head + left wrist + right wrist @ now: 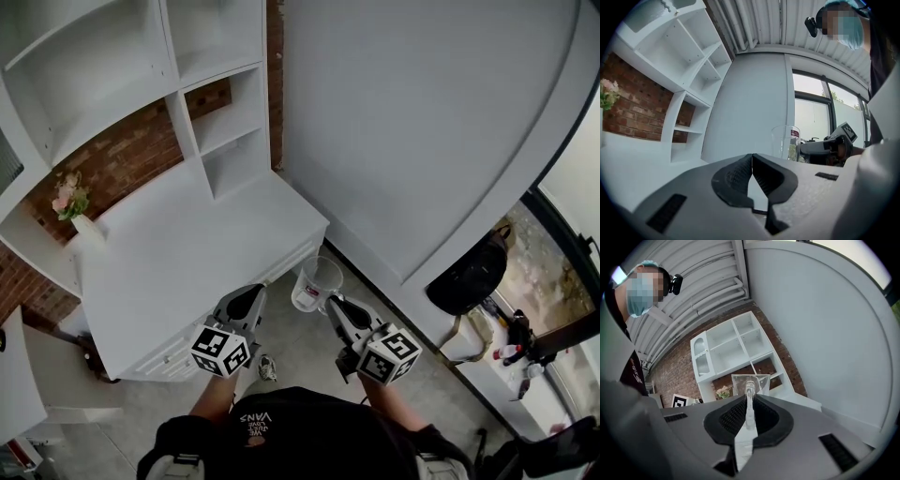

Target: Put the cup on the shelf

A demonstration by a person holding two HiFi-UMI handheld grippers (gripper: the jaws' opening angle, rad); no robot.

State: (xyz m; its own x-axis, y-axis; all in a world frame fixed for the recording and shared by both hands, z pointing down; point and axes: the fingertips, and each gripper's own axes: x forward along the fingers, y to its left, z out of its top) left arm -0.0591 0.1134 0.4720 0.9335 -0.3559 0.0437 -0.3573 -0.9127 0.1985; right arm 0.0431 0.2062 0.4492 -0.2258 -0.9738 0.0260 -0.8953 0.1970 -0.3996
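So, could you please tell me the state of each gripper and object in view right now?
Clear cylindrical cup: upright, empty, held in the air by its rim.
Right gripper: shut on the cup's wall.
Left gripper: shut, empty.
White shelf unit: open compartments look empty.
White vase of pink flowers: upright on the white counter.

You are standing in what looks like a room in a home. There is a white shelf unit (192, 117) on a red brick wall (122, 164), a low white cabinet (206, 244) with drawers, pink flowers (67, 197) in a vase, and a big window (811, 117).
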